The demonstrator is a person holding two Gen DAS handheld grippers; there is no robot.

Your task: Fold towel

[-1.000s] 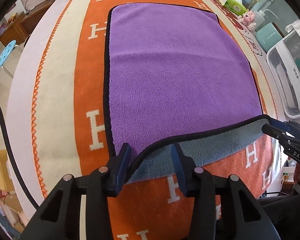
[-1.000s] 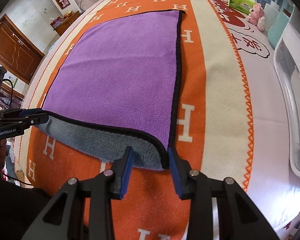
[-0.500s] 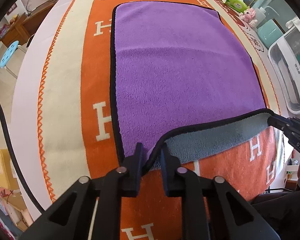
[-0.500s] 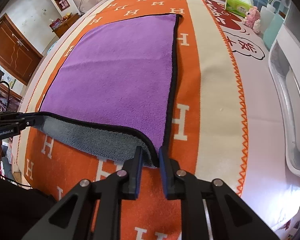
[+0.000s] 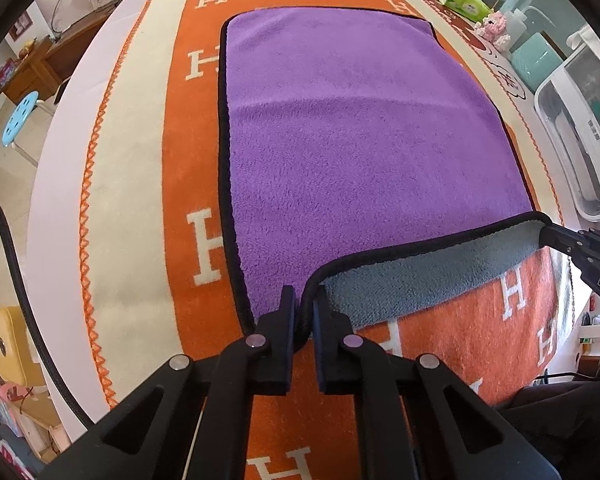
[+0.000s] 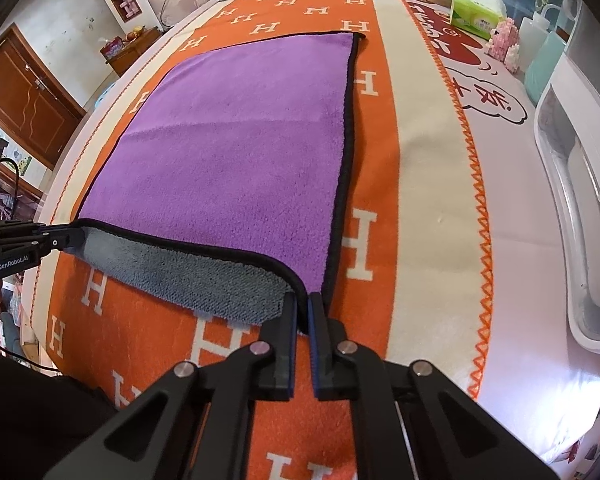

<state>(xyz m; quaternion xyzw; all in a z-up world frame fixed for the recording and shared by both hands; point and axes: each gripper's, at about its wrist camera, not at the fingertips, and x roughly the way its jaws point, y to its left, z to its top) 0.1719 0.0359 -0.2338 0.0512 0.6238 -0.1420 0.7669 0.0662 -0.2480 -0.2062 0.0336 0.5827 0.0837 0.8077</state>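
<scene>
A purple towel (image 5: pixel 360 140) with black trim and a grey underside lies spread on an orange cloth with white H marks; it also shows in the right wrist view (image 6: pixel 240 160). My left gripper (image 5: pixel 305 312) is shut on the towel's near left corner. My right gripper (image 6: pixel 302 312) is shut on the near right corner. The near edge is lifted off the cloth between them, and the grey underside (image 6: pixel 188 268) shows. Each gripper appears in the other's view, the right one (image 5: pixel 572 248) and the left one (image 6: pixel 32 236).
The orange cloth (image 5: pixel 188 160) has a cream border with zigzag stitching. A white plastic tray (image 6: pixel 572 200) stands at the right. A green tissue pack (image 6: pixel 476 14), a pink toy (image 6: pixel 506 44) and a teal container (image 5: pixel 536 60) stand at the far right. A blue stool (image 5: pixel 20 120) stands left.
Both grippers went from open around the near corners to shut on them. The near edge has risen, showing more grey underside.
</scene>
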